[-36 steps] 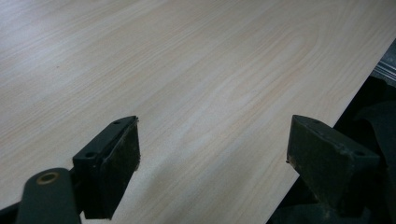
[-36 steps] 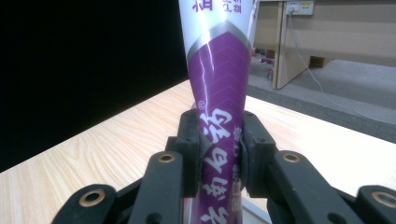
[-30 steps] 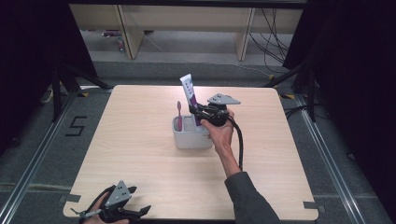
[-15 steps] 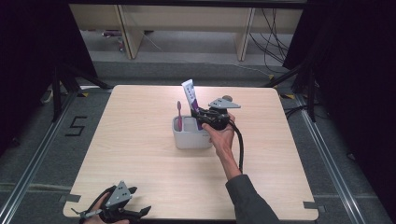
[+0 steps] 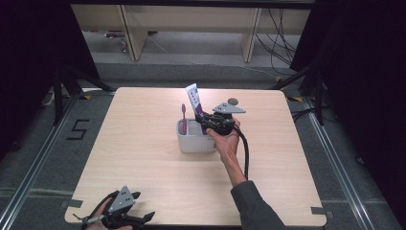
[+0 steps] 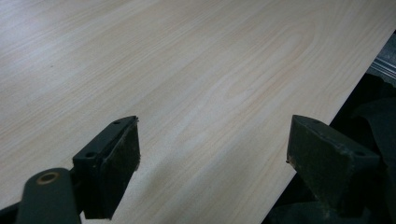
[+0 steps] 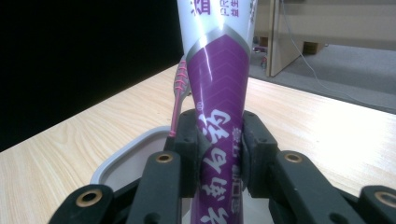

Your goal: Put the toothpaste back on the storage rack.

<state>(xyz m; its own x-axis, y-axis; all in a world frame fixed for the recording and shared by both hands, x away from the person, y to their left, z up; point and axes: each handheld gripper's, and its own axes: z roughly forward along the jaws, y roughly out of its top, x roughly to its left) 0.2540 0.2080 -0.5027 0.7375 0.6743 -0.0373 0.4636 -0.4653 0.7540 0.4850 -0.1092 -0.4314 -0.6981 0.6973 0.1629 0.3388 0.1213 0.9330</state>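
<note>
A white and purple toothpaste tube (image 5: pixel 193 97) stands tilted in a grey holder (image 5: pixel 194 143) at the middle of the wooden table (image 5: pixel 143 158). My right gripper (image 5: pixel 205 120) is shut on the tube's purple lower part (image 7: pixel 219 93), with both pads pressed against its sides. A pink toothbrush (image 5: pixel 183 117) stands upright in the holder's left side, and its head (image 7: pixel 180 86) shows just behind the tube. At the table's near left corner my left gripper (image 5: pixel 141 209) lies low over bare wood, its jaws wide open (image 6: pixel 212 144) and nothing between them.
The holder's white rim (image 7: pixel 126 151) lies just below my right jaws. The table's near edge (image 6: pixel 322 116) runs close by the left gripper. Beyond the far edge stand wooden shelf legs (image 5: pixel 131 33), and cables (image 5: pixel 282 28) trail on the floor.
My right gripper has sunk slightly with the toothpaste tube, toward the holder. The left gripper has stayed where it was.
</note>
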